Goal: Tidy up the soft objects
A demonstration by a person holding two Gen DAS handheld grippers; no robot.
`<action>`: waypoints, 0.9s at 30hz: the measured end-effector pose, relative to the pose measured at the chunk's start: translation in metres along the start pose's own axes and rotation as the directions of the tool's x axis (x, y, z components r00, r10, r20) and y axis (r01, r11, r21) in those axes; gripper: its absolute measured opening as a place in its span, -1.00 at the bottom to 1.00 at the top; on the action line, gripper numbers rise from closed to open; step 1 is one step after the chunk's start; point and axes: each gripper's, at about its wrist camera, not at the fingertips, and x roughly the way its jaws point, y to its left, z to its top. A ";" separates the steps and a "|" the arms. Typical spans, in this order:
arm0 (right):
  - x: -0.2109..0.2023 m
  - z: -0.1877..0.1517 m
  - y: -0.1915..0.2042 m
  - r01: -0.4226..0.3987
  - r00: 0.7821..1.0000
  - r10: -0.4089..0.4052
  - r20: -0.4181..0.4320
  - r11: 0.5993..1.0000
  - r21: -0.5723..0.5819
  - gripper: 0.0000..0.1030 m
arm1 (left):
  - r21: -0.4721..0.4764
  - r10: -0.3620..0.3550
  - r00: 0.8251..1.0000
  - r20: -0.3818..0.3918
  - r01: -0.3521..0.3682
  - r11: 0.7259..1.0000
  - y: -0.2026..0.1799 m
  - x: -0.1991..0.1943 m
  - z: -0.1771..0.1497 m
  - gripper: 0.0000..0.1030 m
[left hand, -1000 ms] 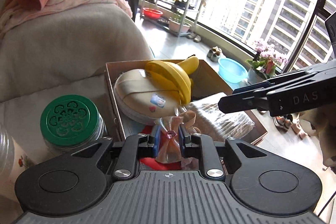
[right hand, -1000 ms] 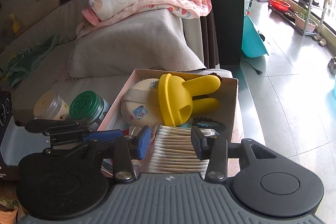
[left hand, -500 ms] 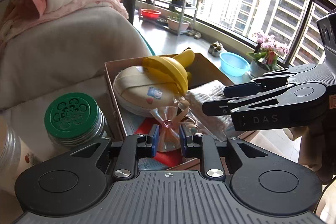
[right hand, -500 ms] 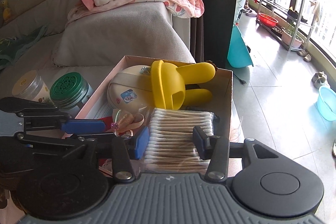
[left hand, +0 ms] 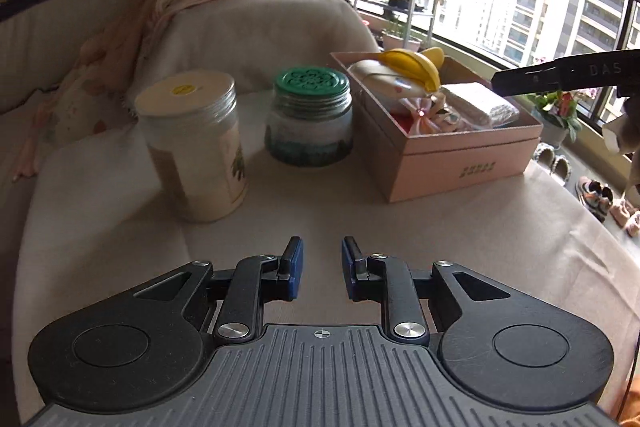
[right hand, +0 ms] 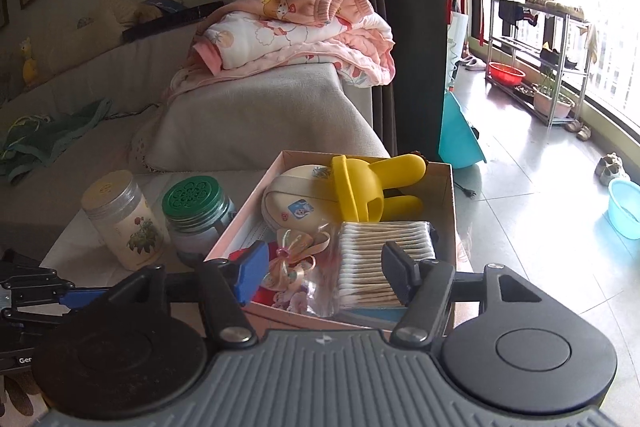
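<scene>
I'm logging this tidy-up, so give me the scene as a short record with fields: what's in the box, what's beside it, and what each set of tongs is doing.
surface: light cloth-covered table
box: pink cardboard box, open
in box: yellow rabbit-shaped toy, round cream pouch, ribbon bow in clear wrap, cotton swab pack
beside box: green-lidded jar, white-lidded jar
left tongs: nearly closed, small gap, nothing between them
right tongs: opening, over the box's near end, holding nothing
</scene>
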 end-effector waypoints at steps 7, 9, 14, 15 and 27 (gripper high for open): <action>0.006 -0.059 0.071 -0.047 0.991 0.042 -0.127 0.998 -0.035 0.47 | -0.116 0.108 0.994 -0.008 -0.109 0.987 0.013 -0.016 -0.052 -0.49; 0.017 -0.079 0.083 -0.056 0.982 0.051 -0.182 0.998 -0.023 0.47 | -0.127 0.106 0.994 0.017 -0.103 0.986 0.006 -0.015 -0.054 -0.22; 0.028 -0.105 0.097 -0.024 0.978 0.010 -0.208 0.998 -0.066 0.47 | -0.123 0.094 0.994 0.060 -0.086 0.989 -0.017 0.001 -0.050 0.48; 0.029 -0.106 0.097 0.022 0.980 -0.038 -0.194 0.996 -0.086 0.48 | -0.142 0.111 0.991 0.067 -0.101 0.985 -0.019 0.004 -0.049 0.48; 0.048 -0.112 0.062 0.144 0.983 -0.144 -0.117 0.989 -0.010 1.00 | -0.155 0.235 0.968 0.089 -0.219 0.963 -0.034 0.020 -0.043 0.50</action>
